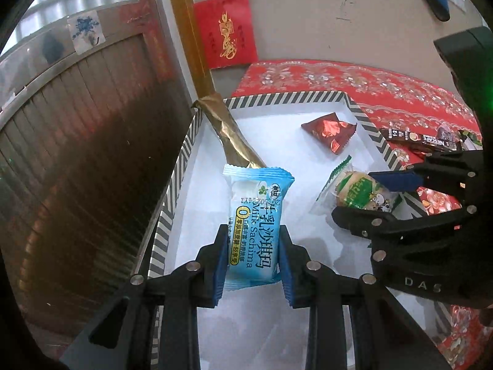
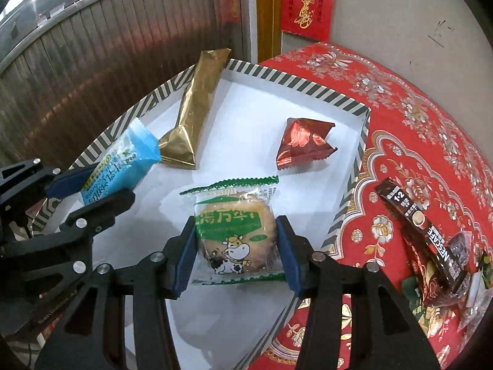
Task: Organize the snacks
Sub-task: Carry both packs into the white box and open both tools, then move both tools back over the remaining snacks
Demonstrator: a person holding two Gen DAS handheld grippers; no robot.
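My left gripper [image 1: 251,262] is shut on a blue Milk Sachima packet [image 1: 257,215] and holds it over the white tray with a striped rim [image 1: 172,203]. My right gripper [image 2: 237,252] is shut on a green-wrapped round cake with a cow picture [image 2: 235,231], also over the tray [image 2: 308,84]. In the tray lie a gold wrapped bar [image 2: 194,104] and a red foil triangle snack [image 2: 303,143]. The right wrist view also shows the left gripper [image 2: 89,191] with the blue packet [image 2: 120,163]. The left wrist view shows the right gripper [image 1: 363,197] with the cake [image 1: 357,191].
The tray sits on a red patterned tablecloth [image 2: 416,123]. To its right lie a dark Nescafe stick [image 2: 431,234] and several small wrapped snacks [image 2: 462,293]. A wooden slatted door [image 2: 92,61] stands beyond the table's left edge. A wall with red paper [image 2: 308,0] is behind.
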